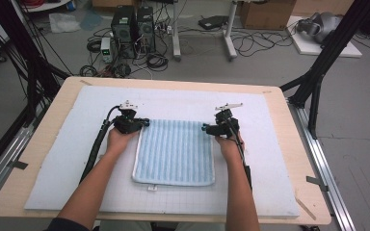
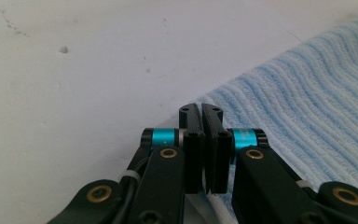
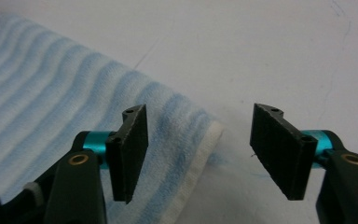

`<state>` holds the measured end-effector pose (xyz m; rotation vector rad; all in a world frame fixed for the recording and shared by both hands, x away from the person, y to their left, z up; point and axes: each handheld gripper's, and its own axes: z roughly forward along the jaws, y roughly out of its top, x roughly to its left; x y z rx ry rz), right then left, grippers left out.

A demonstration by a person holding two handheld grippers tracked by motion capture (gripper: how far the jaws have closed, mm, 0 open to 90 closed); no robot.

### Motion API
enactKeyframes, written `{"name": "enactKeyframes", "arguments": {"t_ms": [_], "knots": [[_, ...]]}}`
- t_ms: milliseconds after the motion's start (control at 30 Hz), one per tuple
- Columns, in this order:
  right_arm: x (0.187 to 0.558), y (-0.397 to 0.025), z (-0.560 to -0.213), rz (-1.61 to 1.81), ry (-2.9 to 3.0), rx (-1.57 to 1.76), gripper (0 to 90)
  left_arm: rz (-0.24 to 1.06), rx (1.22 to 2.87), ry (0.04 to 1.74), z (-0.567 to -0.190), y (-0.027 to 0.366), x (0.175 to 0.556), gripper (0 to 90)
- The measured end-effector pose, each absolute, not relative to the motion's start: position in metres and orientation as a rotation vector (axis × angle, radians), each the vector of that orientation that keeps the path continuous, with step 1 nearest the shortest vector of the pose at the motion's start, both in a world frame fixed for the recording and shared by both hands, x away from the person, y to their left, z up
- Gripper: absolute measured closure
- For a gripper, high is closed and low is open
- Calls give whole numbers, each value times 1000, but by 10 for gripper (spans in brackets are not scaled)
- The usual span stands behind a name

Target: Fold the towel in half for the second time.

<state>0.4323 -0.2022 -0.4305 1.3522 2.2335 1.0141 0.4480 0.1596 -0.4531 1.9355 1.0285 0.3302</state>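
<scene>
A blue striped towel (image 1: pixel 175 151) lies flat on the white foam mat (image 1: pixel 53 159) that covers the wooden counter (image 1: pixel 43 127), and everything else is placed from it. The towel sits near the middle of the mat, its ribs running across it, with a pale hem along its left and near edges and a small white tag poking out at the near edge. The left gripper (image 1: pixel 142 122) is at the towel's far left corner, held in the person's left hand (image 1: pixel 118 140), with its black cable trailing back along the forearm. In the left gripper view its jaws stand pressed together, face against face, right at the edge of the towel (image 2: pixel 307 98); a bit of white hem shows beneath them, but whether any cloth is pinched between them cannot be told. The right gripper (image 1: pixel 206 128) is at the towel's far right corner, held in the right hand (image 1: pixel 229 144). In the right gripper view its jaws stand wide apart: one hangs over the striped cloth, the other over the bare mat (image 3: pixel 284 46) just past the towel's white hem (image 3: pixel 200 158), so the corner of the towel (image 3: pixel 51 107) lies between them, not gripped. Both grippers point inward toward each other across the towel's far edge.
</scene>
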Motion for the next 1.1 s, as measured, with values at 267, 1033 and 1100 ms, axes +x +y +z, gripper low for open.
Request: {"name": "enactKeyframes", "arguments": {"t_ms": [267,1033,1100], "knots": [[437,-189,-442,1014,2248,1356,520,335,1944,1015,-453,158,447,871],[433,-182,-434,965,2238,1302,847,310,1894,1004,-451,163,446,871],[433,-183,-431,975,2225,1293,846,294,1862,1000,-449,164,446,871]]}}
